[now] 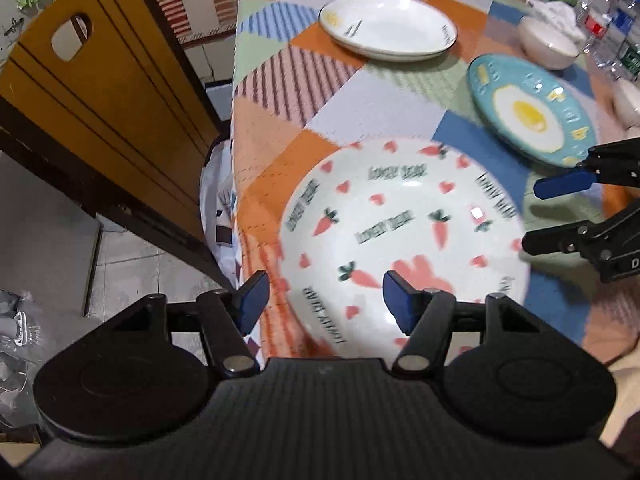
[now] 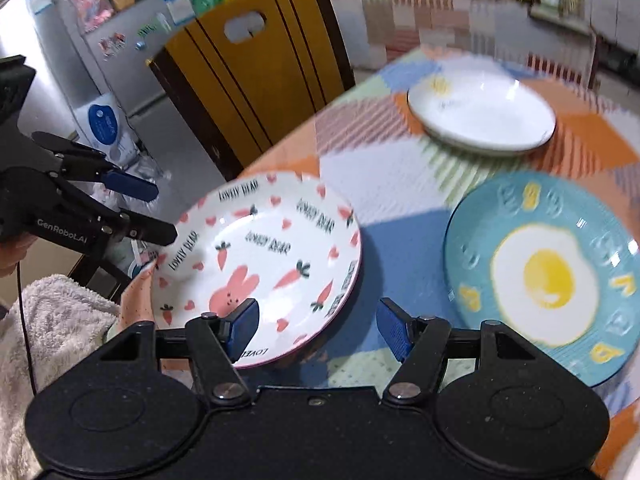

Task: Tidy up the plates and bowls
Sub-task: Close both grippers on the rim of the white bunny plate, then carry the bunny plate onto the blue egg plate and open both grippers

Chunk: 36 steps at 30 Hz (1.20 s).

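Over the tabletop's (image 1: 400, 92) near edge, the left tool (image 1: 324, 304) hangs released above the carrot plate's (image 1: 400, 232) rim, gripping nothing. At its three o'clock the right tool (image 2: 316, 330) is released too, between the carrot plate and the egg plate (image 2: 544, 276). White plates (image 1: 388, 24) sit stacked at twelve o'clock, a bowl (image 1: 548, 42) at one, a chair (image 1: 100, 112) at nine.

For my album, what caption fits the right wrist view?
Open right gripper hovering between carrot-print plate and blue fried-egg plate.

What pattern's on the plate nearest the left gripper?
Pink rabbit, carrots and hearts on the white plate; clearest in the right wrist view.
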{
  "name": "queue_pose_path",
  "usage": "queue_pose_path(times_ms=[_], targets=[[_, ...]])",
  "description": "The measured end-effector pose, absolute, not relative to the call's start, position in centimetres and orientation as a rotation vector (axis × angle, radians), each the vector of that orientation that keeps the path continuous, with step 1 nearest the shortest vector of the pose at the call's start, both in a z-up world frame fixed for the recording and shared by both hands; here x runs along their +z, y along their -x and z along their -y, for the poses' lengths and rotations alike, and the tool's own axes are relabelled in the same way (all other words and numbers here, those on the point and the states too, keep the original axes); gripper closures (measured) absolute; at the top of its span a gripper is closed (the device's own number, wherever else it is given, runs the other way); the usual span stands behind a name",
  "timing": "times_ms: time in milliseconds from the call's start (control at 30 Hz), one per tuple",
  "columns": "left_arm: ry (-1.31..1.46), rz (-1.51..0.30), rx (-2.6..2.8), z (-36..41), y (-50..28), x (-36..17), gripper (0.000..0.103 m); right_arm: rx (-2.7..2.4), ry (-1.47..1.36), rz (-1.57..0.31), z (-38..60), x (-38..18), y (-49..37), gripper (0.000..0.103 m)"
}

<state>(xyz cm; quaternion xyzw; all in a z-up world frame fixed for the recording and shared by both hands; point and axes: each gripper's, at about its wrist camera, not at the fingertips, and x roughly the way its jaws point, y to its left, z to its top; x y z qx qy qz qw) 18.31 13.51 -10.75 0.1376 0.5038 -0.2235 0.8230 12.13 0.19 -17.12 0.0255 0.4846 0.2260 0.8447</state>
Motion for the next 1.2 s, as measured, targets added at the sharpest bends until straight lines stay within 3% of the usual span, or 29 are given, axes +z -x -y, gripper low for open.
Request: queue_pose_path(times_ms=[167,233,333,500,533,600,867,1200], targets=[[-0.261,-1.122,-0.477,-14.4,-19.7,-12.9,0.059,0.448,-0.124,-1.069,-0.3,-19.6,-12.8,0.041],[-0.261,-1.141,-0.481,-14.4,-19.9,-13.7,0.068,0.462,-0.167,-1.073,-0.2,-20.1,-12.7,0.050],[-0.271,-1.178,-0.463,-14.3,-20.2,-14.8,0.069,0.487,-0.196,-1.071,-0.8,-20.9,-12.6,0.059],[-0.212,-1.168,-0.455,-14.4,-19.8,-15.0,0.075,0.460,-0.217,-1.039,-1.3,-21.4,-12.3,0.063],[-0.192,-1.168,-0.445,-14.6,-19.7,-15.0,0.077,0.444,-0.214,-1.034,-1.2,-21.5,-12.3,0.072],[-0.154,-1.176,-0.438,-15.0,-19.6,-14.9,0.079,0.422,-0.206,-1.008,-0.9,-21.6,-12.4,0.079],[-0.133,-1.142,-0.404,-13.9,-18.2,-13.2,0.079,0.472,-0.236,-1.001,0.8,-21.4,-12.8,0.080],[-0.065,-1.096,-0.439,-12.6,-17.0,-10.0,0.079,0.439,-0.207,-0.906,5.7,-16.4,-12.4,0.081]])
